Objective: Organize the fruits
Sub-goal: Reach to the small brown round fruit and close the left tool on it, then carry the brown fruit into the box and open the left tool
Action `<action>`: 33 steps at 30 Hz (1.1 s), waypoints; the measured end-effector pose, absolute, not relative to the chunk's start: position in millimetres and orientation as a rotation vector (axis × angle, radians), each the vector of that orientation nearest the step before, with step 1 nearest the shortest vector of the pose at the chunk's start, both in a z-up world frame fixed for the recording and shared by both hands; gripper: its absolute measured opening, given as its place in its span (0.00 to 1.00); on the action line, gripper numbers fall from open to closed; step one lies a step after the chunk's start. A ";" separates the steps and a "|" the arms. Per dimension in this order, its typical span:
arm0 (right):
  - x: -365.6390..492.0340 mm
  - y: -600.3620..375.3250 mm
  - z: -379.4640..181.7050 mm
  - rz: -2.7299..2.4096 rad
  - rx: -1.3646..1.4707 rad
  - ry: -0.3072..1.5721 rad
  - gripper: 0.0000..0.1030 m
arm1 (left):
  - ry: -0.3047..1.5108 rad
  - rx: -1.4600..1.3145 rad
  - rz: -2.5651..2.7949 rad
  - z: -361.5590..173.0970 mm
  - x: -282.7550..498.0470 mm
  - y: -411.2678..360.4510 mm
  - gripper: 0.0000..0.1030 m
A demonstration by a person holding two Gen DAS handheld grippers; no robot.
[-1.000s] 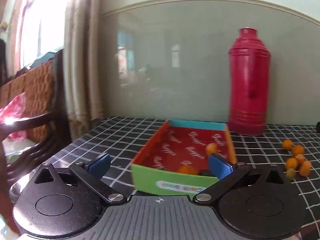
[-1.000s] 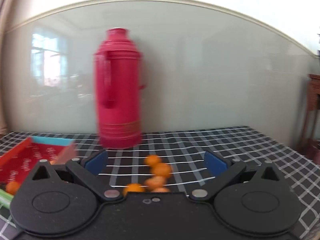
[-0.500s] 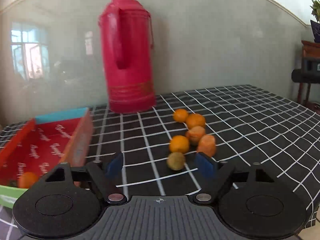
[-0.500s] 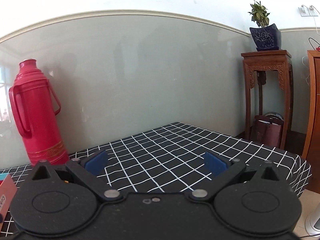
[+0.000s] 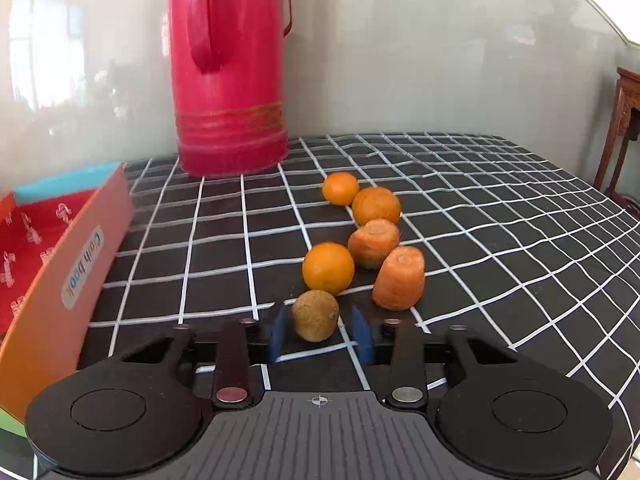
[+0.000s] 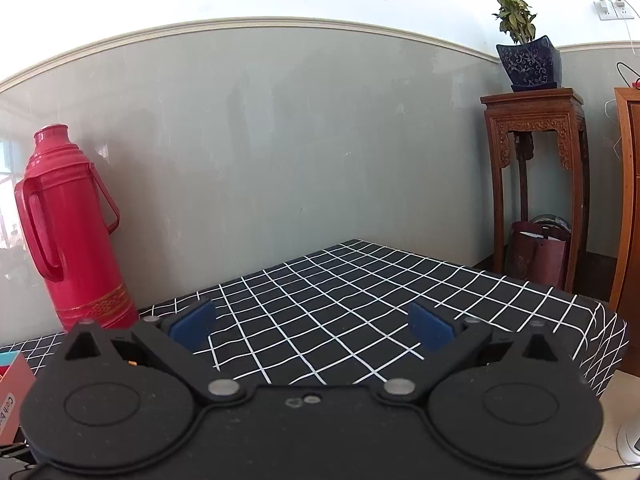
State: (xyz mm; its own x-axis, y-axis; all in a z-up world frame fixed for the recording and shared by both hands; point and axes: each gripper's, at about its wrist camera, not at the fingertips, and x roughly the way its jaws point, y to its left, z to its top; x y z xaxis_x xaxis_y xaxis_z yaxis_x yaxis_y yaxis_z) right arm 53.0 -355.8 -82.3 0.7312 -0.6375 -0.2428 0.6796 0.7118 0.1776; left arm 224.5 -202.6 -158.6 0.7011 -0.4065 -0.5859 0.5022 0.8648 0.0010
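Observation:
In the left wrist view a small brownish-green round fruit (image 5: 315,314) lies on the black checked tablecloth between the blue pads of my left gripper (image 5: 319,332). The jaws are partly closed around it, with a small gap on each side. Behind it lie an orange (image 5: 328,267), two carrot stubs (image 5: 399,278) (image 5: 373,242) and two more oranges (image 5: 376,205) (image 5: 340,188). A red-lined cardboard box (image 5: 86,248) stands at the left. My right gripper (image 6: 312,326) is open and empty above the cloth.
A tall red thermos (image 5: 228,68) stands at the back by the wall; it also shows in the right wrist view (image 6: 76,236). The table's right edge (image 6: 600,320) drops off near a wooden plant stand (image 6: 536,184) with a potted plant.
My left gripper swung right from the box to the fruit pile, moved close, and narrowed its jaws around the brownish fruit. My right gripper swung right, away from the fruit, and stays open.

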 end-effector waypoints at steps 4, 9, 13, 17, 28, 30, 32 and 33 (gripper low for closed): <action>55.9 -353.4 -82.3 -0.725 0.268 0.174 0.94 | 0.599 0.157 -0.496 -158.6 223.3 -200.8 0.24; 59.7 -345.5 -82.7 -0.705 0.257 0.175 0.94 | 0.521 0.189 -0.444 -152.2 215.3 -194.0 0.24; 66.0 -339.3 -84.3 -0.685 0.253 0.194 0.94 | 0.402 0.216 -0.335 -135.7 206.0 -173.4 0.24; 72.3 -330.7 -86.3 -0.660 0.252 0.209 0.94 | 0.339 0.189 -0.195 -116.0 209.2 -135.8 0.24; 96.8 -301.0 -93.7 -0.562 0.180 0.272 0.94 | 0.539 0.074 0.171 -124.5 270.2 -39.7 0.25; 102.9 -298.1 -94.7 -0.541 0.176 0.291 0.94 | 0.578 0.056 0.184 -127.2 275.5 -33.5 0.25; 108.3 -295.7 -96.1 -0.517 0.179 0.307 0.94 | 0.579 0.040 0.175 -127.4 270.6 -30.1 0.41; 111.1 -293.9 -96.8 -0.505 0.178 0.314 0.94 | 0.567 0.041 0.173 -125.4 267.4 -29.7 0.54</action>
State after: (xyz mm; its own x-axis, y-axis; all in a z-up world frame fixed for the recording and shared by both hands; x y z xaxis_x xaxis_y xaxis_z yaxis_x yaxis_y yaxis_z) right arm 111.1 -293.9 -96.8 0.8286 -0.4463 -0.3380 0.5005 0.8610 0.0903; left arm 267.4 -29.7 -125.4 0.8293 0.1743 -0.5310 -0.1517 0.9847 0.0863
